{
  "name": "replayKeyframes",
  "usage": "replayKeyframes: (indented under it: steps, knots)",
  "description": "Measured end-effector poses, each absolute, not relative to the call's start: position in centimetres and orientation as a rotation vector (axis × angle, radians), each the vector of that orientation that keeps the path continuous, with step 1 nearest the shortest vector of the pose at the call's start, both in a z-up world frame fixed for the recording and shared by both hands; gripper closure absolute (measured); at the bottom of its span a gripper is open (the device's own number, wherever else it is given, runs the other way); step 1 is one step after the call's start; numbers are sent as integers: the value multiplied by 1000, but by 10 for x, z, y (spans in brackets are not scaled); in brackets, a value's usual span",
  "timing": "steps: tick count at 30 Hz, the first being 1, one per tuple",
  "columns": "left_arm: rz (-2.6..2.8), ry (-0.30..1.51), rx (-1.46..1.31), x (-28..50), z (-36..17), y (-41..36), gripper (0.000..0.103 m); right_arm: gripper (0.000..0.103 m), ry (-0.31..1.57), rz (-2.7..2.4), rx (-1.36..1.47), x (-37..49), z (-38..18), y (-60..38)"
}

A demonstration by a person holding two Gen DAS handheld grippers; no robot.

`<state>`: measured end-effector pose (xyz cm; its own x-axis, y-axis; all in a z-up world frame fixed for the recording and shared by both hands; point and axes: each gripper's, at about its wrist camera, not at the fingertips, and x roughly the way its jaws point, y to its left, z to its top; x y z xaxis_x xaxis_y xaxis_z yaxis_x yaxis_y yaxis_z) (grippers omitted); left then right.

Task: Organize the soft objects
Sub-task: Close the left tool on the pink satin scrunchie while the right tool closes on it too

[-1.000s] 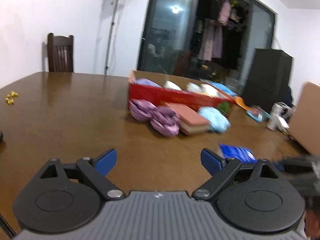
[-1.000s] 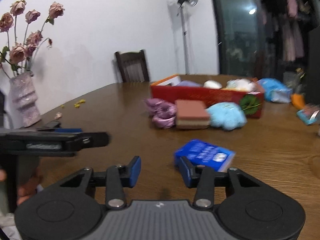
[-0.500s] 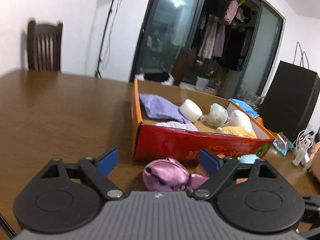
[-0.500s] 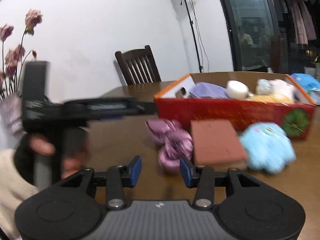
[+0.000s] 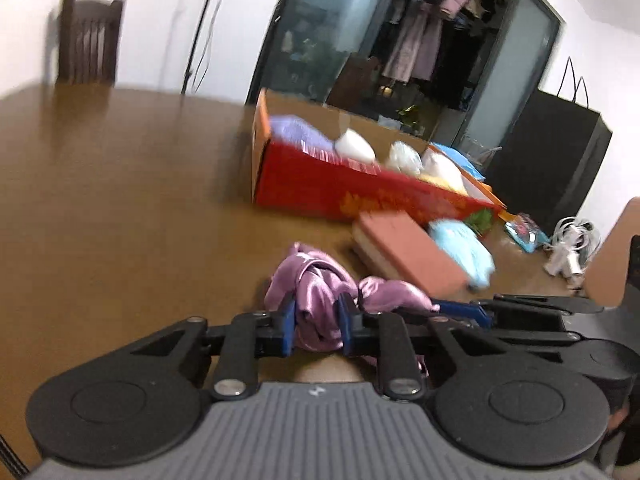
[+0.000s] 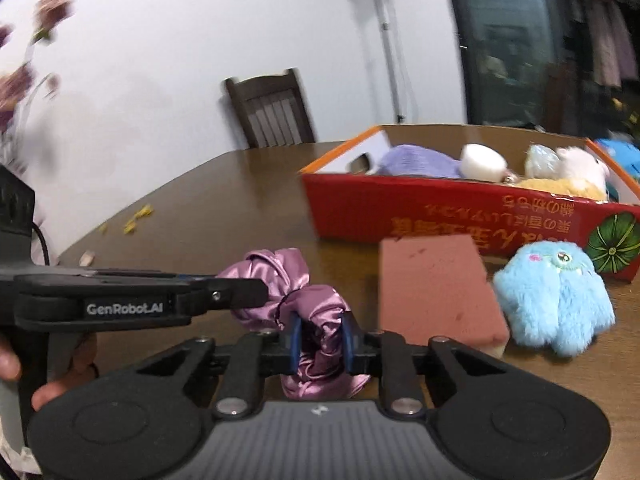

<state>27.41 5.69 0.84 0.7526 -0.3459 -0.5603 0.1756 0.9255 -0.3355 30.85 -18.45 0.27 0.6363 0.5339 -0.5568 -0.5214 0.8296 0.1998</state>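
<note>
Left gripper [image 5: 316, 322] and right gripper [image 6: 320, 338] were closing on purple satin scrunchies [image 6: 280, 280]; ahead, red box [image 6: 440, 208] partly filled, sponge [image 6: 432, 284] and blue plush [image 6: 556, 292] still out.

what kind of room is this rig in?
Most likely a home dining or living room. A large brown wooden table with a dark slatted wooden chair behind it, an open wardrobe of hanging clothes behind glass doors, and dried pink roses against the white wall.

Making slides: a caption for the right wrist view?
Both grippers' fingers closing on purple satin scrunchies lying on the table before the red box.
</note>
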Motion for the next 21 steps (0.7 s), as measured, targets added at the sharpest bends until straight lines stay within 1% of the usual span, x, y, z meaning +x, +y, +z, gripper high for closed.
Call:
replayKeyframes:
  steps: [3,7,8,12,13,14,15,16,17,18,19,20,21]
  knots:
    - [-302,679,-285,227,5,46,82,84,668,625,-5,271,4,-200]
    - [-339,664,-232,182,9,25,82,81,673,616,6,222,8,-227]
    - [-345,660,-216,176,11,21,83,78,671,613,26,215,8,-233]
    - [-339,643,-168,168,17,11,83,76,602,622,70,202,18,-245]
    - [-333,645,-156,169,17,9,83,73,587,623,68,201,20,-245]
    - [-334,650,-148,170,17,6,81,69,579,623,63,202,19,-245]
    - [-338,648,-139,169,17,5,79,70,587,612,56,206,17,-244]
    - [-333,634,-129,167,18,4,68,70,602,589,45,208,12,-243]
    - [-329,611,-120,167,20,2,53,69,616,566,41,210,7,-244]
    - [-330,582,-101,166,22,1,46,68,626,563,49,211,3,-246]
    - [-336,555,-76,164,23,0,34,67,633,578,77,212,-1,-251]
    - [-344,536,-53,163,23,-1,30,68,636,590,101,213,-4,-254]
    - [-351,530,-31,166,21,-3,30,68,640,594,116,214,-7,-257]
